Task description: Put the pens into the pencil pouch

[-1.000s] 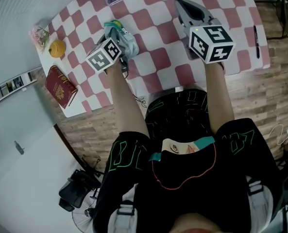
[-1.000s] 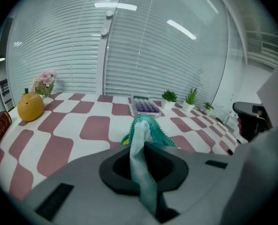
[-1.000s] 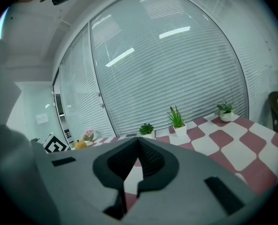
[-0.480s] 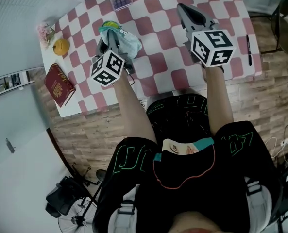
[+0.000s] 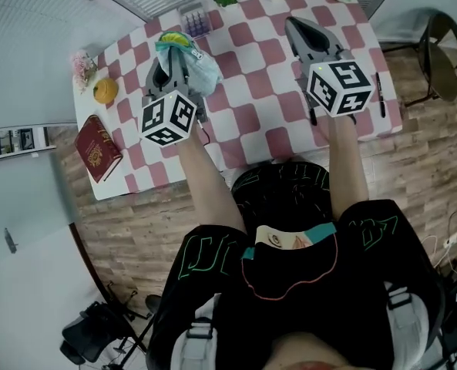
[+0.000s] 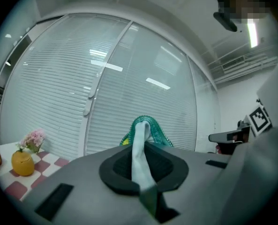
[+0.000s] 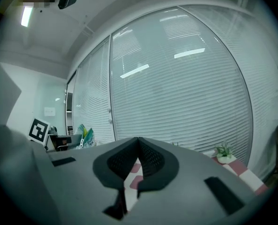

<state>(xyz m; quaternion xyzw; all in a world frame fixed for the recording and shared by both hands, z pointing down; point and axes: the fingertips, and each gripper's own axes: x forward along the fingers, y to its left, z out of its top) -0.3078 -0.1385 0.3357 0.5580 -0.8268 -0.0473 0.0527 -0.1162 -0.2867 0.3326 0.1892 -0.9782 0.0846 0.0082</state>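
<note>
Here the left gripper (image 5: 172, 55) clamps the pale blue-green fabric pouch (image 5: 195, 62). The right gripper (image 5: 298, 26) is closed and empty. A thin black pen (image 5: 380, 95) lies at the right edge of the pink-checked table (image 5: 251, 126).

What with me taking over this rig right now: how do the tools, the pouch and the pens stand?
Left tool: shut on the pouch, holding it off the table.
Right tool: shut, empty.
One black pen lies near the table's right edge, apart from both tools.
Done: pouch is in hand; something yellow-green shows at its mouth, whether pens I cannot tell.
Left: get that pen into the pouch.
</note>
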